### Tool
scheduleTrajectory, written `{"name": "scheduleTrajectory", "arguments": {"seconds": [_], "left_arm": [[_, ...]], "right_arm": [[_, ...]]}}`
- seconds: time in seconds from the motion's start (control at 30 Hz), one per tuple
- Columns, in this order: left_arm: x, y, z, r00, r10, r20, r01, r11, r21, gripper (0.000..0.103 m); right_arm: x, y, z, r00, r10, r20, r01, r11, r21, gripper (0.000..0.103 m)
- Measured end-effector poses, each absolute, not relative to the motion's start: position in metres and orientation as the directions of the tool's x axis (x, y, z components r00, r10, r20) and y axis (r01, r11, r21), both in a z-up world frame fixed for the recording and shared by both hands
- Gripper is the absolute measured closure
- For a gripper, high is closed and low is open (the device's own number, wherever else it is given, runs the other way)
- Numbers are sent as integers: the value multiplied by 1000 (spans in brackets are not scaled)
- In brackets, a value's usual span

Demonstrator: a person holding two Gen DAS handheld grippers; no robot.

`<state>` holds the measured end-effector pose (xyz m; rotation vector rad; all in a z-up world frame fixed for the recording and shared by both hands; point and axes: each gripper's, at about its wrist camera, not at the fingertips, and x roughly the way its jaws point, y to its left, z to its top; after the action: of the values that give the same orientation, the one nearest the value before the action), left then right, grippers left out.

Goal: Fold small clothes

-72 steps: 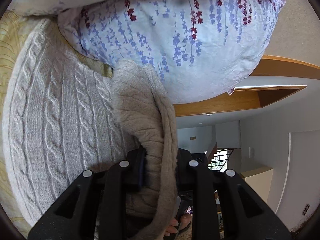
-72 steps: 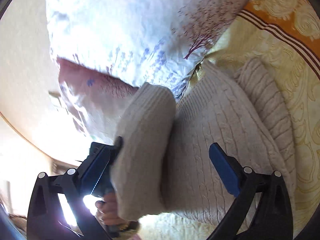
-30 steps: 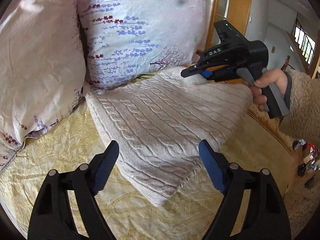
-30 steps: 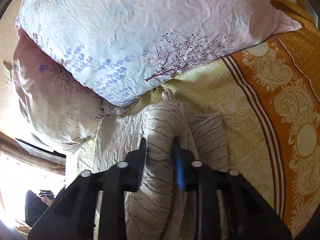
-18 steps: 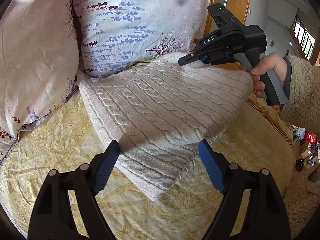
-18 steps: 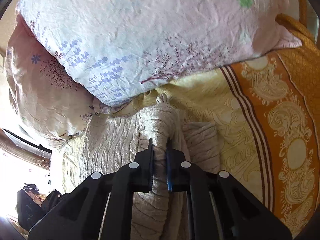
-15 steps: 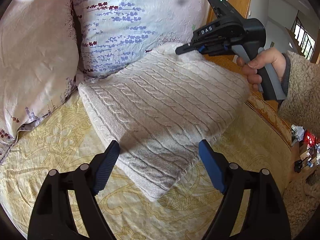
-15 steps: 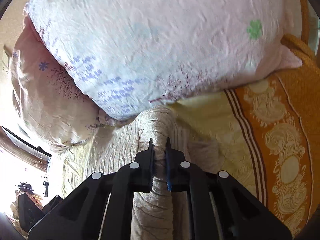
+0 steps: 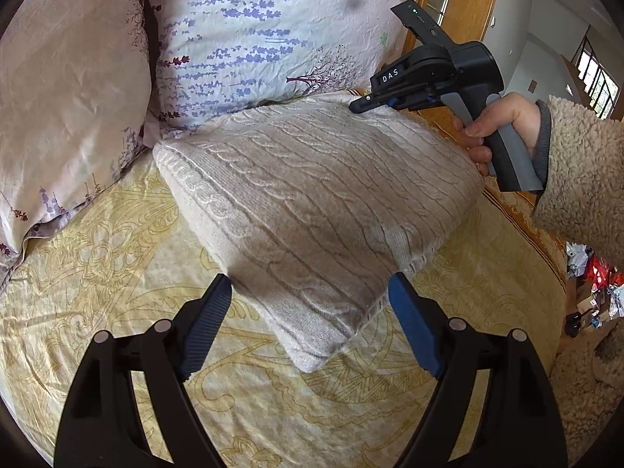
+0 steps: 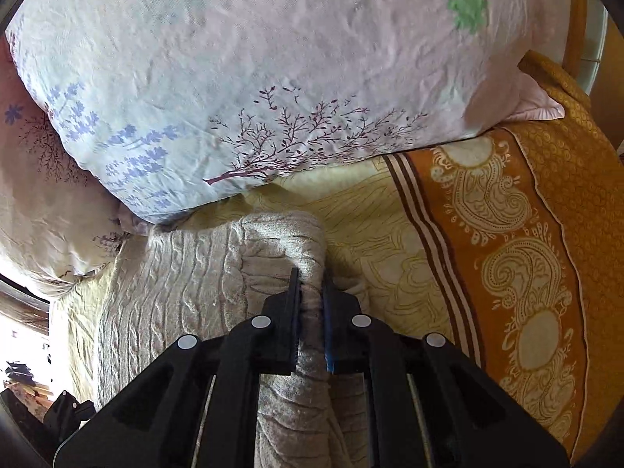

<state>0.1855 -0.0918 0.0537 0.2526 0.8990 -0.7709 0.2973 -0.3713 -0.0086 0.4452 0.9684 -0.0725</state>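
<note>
A folded beige cable-knit sweater (image 9: 312, 202) lies on the yellow patterned bedspread (image 9: 117, 273), its far edge against the pillows. My left gripper (image 9: 310, 308) stands open just short of the sweater's near corner, which reaches between its blue pads without touching them. My right gripper (image 9: 360, 107), held by a hand in a fleece sleeve, is shut on the sweater's far right edge and lifts it slightly. In the right wrist view that gripper (image 10: 311, 284) pinches a raised ridge of the knit sweater (image 10: 175, 280).
Two floral pillows (image 9: 253, 31) lie behind the sweater, one pinkish pillow (image 9: 58, 89) at the left. An orange paisley border (image 10: 507, 253) runs along the bedspread's right side. A wooden door frame (image 9: 460, 4) and cluttered floor (image 9: 592, 280) lie past the bed's right edge.
My right gripper has closed fully on the sweater's far edge and raised it a little, drawing the sweater slightly toward the pillows. The left gripper has stayed open in place.
</note>
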Motion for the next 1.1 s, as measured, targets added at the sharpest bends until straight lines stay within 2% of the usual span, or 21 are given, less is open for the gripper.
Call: {"name": "scheduleTrajectory", "arguments": {"seconds": [0.07,0.13,0.2,0.23,0.33,0.47,0.6,0.67,0.77,0.8,0.83,0.9,1.1], "left_arm": [[182,-92,56,390,-494,-778,699,708,-99,20],[179,-90,59,403,-489,-774,699,710,-84,20],[177,-87,60,411,-484,-773,693,716,-80,20],[175,-85,60,414,-482,-772,690,720,-80,20],[170,-79,60,423,-485,-765,689,721,-77,20],[160,-73,60,459,-479,-748,697,716,-31,21],[151,-70,56,468,-453,-759,705,709,11,21],[147,-69,54,467,-447,-763,710,704,23,23],[147,-71,52,468,-437,-768,717,696,41,31],[148,-72,50,467,-429,-773,715,698,45,37],[150,-72,49,467,-420,-778,710,702,47,43],[156,-71,48,463,-410,-785,694,719,34,50],[157,-72,46,490,-396,-777,677,734,52,60]], "right_arm": [[291,-368,1,595,170,-786,231,900,370,91],[274,-373,11,622,208,-755,229,873,430,79],[251,-383,18,658,241,-714,227,839,494,46],[239,-386,19,672,253,-696,229,823,520,43],[205,-391,13,682,301,-666,221,784,580,43],[167,-383,-1,676,309,-669,230,774,590,51],[144,-370,-13,680,320,-660,225,766,602,51],[141,-363,-12,673,325,-665,208,779,591,55],[141,-351,-10,661,319,-680,177,814,554,67],[143,-348,-11,658,312,-686,173,823,540,71],[144,-345,-11,656,310,-688,168,829,534,72],[146,-342,-12,657,297,-693,167,840,517,77],[149,-339,-13,651,288,-702,170,846,505,83]]}}
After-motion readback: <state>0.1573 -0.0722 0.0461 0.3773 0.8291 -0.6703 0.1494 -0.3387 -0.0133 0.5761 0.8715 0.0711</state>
